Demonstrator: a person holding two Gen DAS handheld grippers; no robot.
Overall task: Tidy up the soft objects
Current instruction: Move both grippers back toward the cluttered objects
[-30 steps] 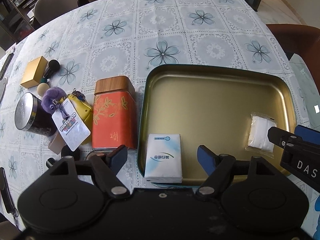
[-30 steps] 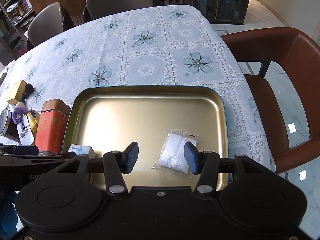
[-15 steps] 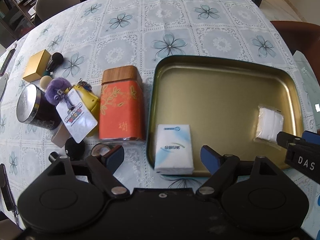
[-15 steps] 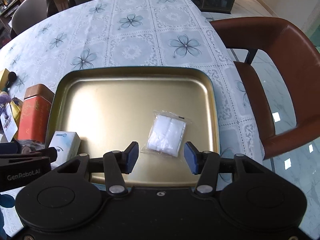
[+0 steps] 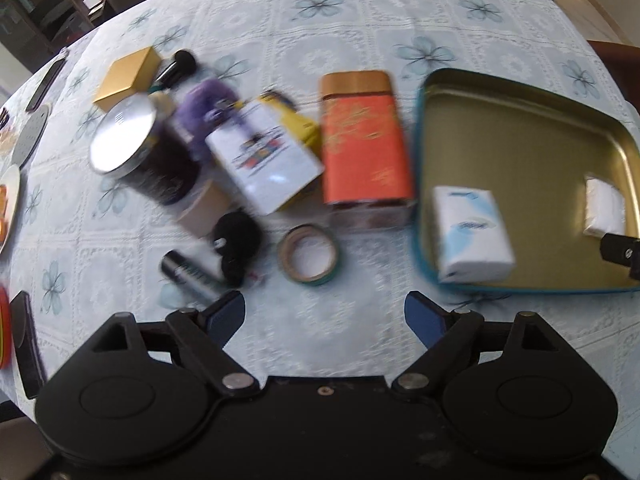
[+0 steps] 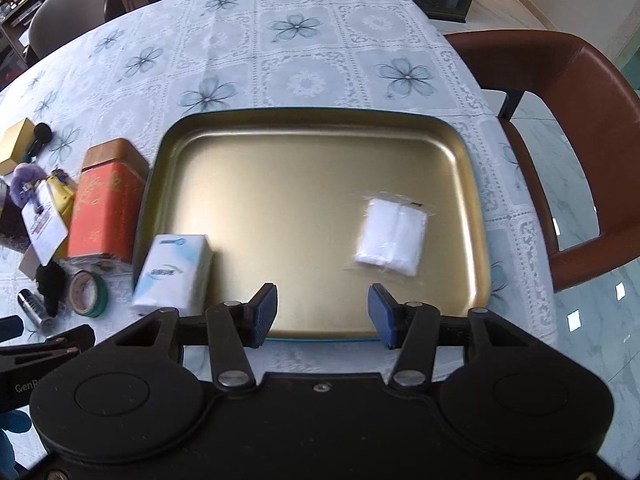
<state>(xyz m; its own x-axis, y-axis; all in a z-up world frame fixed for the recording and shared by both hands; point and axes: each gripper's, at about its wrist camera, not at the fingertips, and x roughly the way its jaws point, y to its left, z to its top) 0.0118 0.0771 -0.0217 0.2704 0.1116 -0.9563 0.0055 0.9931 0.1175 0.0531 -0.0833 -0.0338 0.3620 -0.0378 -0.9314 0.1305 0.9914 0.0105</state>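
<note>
Left hand-held gripper (image 5: 325, 312) just widened, empty, over worktop (image 5: 360, 332) clutter; right (image 6: 322, 314) half-open, empty, near tray (image 6: 312, 116) with tissue pack (image 6: 173, 274) and pouch (image 6: 394, 238); risk: snagging tape (image 5: 309, 255), not plush (image 5: 204, 114).

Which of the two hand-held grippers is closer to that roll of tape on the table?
Left. The left hand-held gripper hangs open just in front of the tape roll; the right hand-held gripper is off over the gold tray's near edge.
</note>
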